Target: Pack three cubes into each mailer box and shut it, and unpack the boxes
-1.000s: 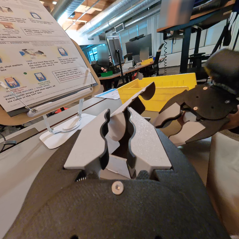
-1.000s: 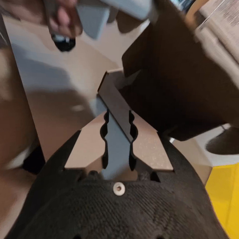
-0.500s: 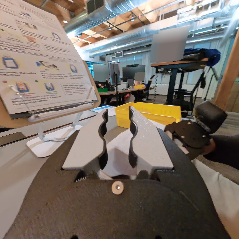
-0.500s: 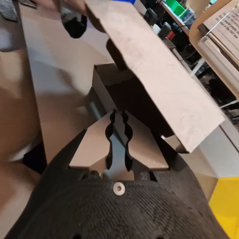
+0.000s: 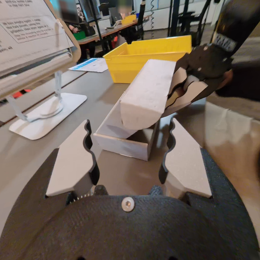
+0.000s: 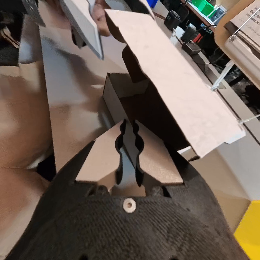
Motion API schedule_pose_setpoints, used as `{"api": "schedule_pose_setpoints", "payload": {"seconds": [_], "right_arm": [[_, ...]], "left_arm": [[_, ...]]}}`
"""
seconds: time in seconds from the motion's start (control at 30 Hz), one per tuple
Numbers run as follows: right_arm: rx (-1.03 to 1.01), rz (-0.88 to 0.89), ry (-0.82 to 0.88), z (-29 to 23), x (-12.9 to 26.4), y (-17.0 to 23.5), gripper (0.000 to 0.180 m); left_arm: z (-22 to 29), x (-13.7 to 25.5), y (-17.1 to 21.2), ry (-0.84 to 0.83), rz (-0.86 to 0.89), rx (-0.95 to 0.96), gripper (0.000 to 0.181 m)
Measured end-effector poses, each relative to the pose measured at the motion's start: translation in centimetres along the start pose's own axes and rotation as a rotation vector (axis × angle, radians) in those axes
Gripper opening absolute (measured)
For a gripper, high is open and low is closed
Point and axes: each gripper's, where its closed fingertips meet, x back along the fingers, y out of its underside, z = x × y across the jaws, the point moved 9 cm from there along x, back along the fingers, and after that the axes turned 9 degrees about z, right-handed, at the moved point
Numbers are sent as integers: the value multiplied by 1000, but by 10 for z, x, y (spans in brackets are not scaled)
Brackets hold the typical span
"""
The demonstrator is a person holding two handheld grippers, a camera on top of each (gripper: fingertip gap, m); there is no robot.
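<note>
The left gripper (image 5: 128, 142) has released the lid it pinched a second ago and withdrawn; its jaws now stand wide open and empty, just short of the mailer box (image 5: 123, 146) on the bench (image 5: 35, 154). The right gripper (image 6: 128, 123) stays nearly closed on the box's near side wall, steadying it. The lid (image 6: 175, 78) hangs half-raised over a seemingly empty interior. Judgement: the box is ready for loading or shutting. A yellow bin (image 5: 140, 61) sits beyond.

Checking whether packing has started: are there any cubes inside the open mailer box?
No: in the left wrist view the mailer box shows only bare cardboard under its half-raised lid.
</note>
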Motion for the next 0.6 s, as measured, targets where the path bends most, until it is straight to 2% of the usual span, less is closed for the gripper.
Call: {"api": "schedule_pose_setpoints", "payload": {"seconds": [0.13, 0.23, 0.33, 0.5, 0.6], "right_arm": [[-30, 8, -65, -4, 1, -3, 7], [-74, 20, -162, -10, 3, -7, 6], [-105, 25, -246, -17, 2, -12, 5], [-71, 5, -277, -22, 4, -20, 5], [-119, 2, -343, -26, 3, -20, 4]], "left_arm": [[1, -7, -5, -114, 46, -119, 90], [-7, -1, -18, -218, 179, -80, 74], [-23, 8, -24, -352, 237, 0, 70], [-55, 20, -8, -661, 76, 29, 63], [-65, 23, 11, -744, -78, 18, 57]]}}
